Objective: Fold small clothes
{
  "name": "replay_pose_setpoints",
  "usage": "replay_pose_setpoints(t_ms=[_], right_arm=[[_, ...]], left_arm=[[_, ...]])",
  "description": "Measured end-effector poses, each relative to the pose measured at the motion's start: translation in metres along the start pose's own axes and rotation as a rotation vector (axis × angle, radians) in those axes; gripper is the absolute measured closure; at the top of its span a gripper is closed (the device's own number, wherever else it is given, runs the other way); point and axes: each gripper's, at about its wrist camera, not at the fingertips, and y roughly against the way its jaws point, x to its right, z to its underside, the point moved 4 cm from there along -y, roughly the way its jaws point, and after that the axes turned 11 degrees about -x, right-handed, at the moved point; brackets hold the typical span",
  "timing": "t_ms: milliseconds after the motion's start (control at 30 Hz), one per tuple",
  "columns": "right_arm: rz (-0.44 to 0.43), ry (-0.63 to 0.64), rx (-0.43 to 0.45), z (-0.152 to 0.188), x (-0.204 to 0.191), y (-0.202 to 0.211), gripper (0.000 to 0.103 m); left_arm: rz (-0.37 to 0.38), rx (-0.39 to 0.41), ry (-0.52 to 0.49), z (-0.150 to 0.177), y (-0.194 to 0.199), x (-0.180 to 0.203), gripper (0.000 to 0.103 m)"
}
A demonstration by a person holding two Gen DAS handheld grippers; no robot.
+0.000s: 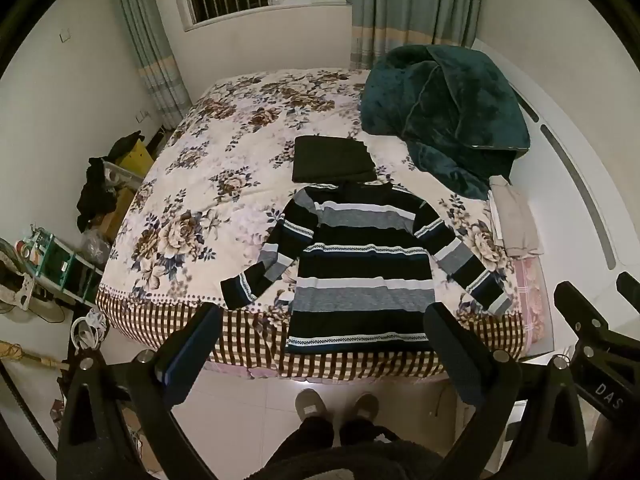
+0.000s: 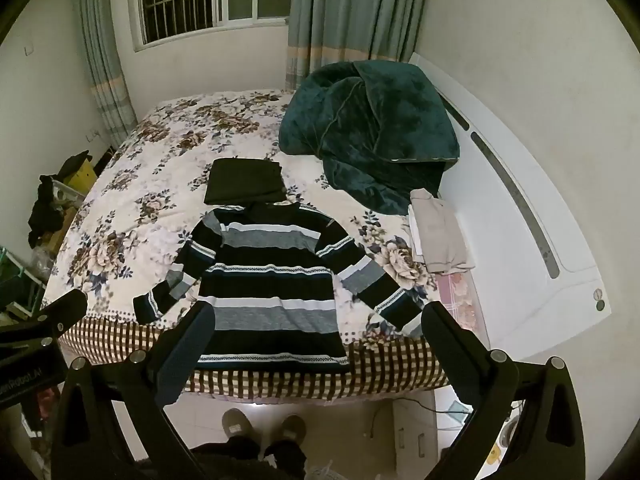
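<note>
A striped black, grey and white sweater (image 1: 362, 264) lies flat on the floral bed (image 1: 208, 184), sleeves spread, hem at the bed's near edge; it also shows in the right wrist view (image 2: 268, 284). A folded dark garment (image 1: 332, 158) lies just beyond its collar, also in the right wrist view (image 2: 244, 182). My left gripper (image 1: 324, 316) is open and empty, held high above the near edge of the bed. My right gripper (image 2: 316, 312) is open and empty, at the same height beside it.
A crumpled teal blanket (image 1: 444, 120) sits at the bed's far right. Folded beige clothes (image 1: 514, 220) lie by the white headboard (image 1: 580, 184). Clutter and shelves (image 1: 60, 256) stand on the floor at the left. The person's feet (image 1: 336, 404) stand on tiles below.
</note>
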Motion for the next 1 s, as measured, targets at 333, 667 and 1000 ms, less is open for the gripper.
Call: replay_pose_setpoints(t_ms=[333,667,1000], right_arm=[[0.001,0.002,0.002,0.001,0.001,0.003,0.0],[0.001,0.002,0.007,0.0,0.005,0.004,0.0],[-0.007,0.004,0.023,0.002,-0.007,0.017,0.0]], left_arm=[[0.007,0.0,-0.002,0.0,-0.001,0.001,0.0],[0.008,0.01,-0.001,-0.001,0.005,0.004,0.0],[0.002,0.028,0.008,0.001,0.019,-0.006,0.0]])
